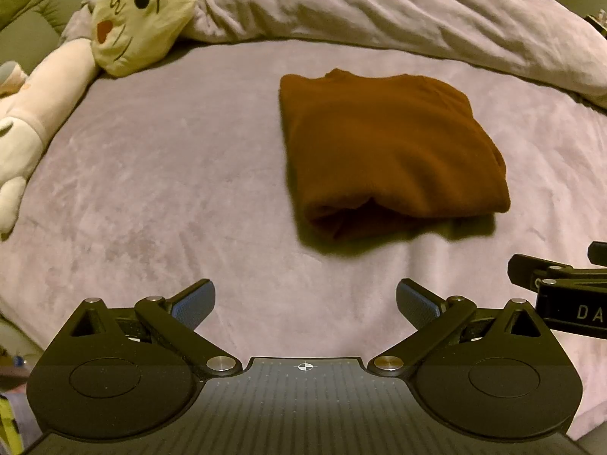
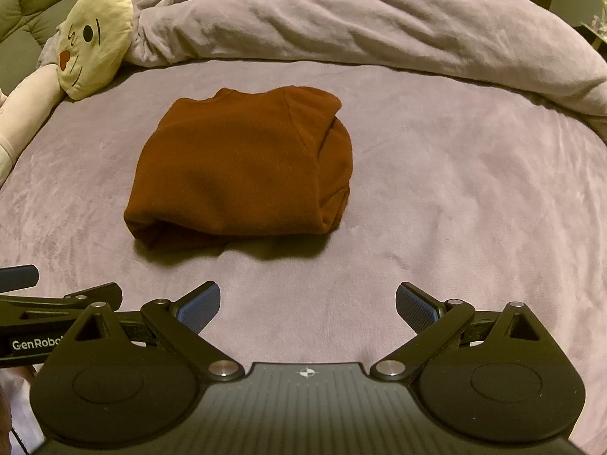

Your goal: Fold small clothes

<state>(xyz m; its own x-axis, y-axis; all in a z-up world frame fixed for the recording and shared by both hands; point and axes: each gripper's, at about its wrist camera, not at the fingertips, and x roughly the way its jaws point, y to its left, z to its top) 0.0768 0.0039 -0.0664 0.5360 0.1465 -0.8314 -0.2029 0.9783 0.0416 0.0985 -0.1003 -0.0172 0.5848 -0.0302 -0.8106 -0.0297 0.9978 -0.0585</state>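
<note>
I'm holding both grippers, left (image 1: 305,303) and right (image 2: 308,305), spread wide and empty, while the folded brown shirt (image 2: 242,174) is lying mid-frame on the bed (image 2: 455,189), ahead and nearer my right one.

"DA" is read on the right tongs (image 1: 576,313) body; "GenRobo" is read on the left tongs (image 2: 34,343) body

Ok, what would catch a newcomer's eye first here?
The rust-brown top, folded into a neat bundle mid-bed on the mauve blanket. Next, the cream plush toy at far left by the rumpled duvet. Both grippers, left and right, hang open short of the top.
</note>
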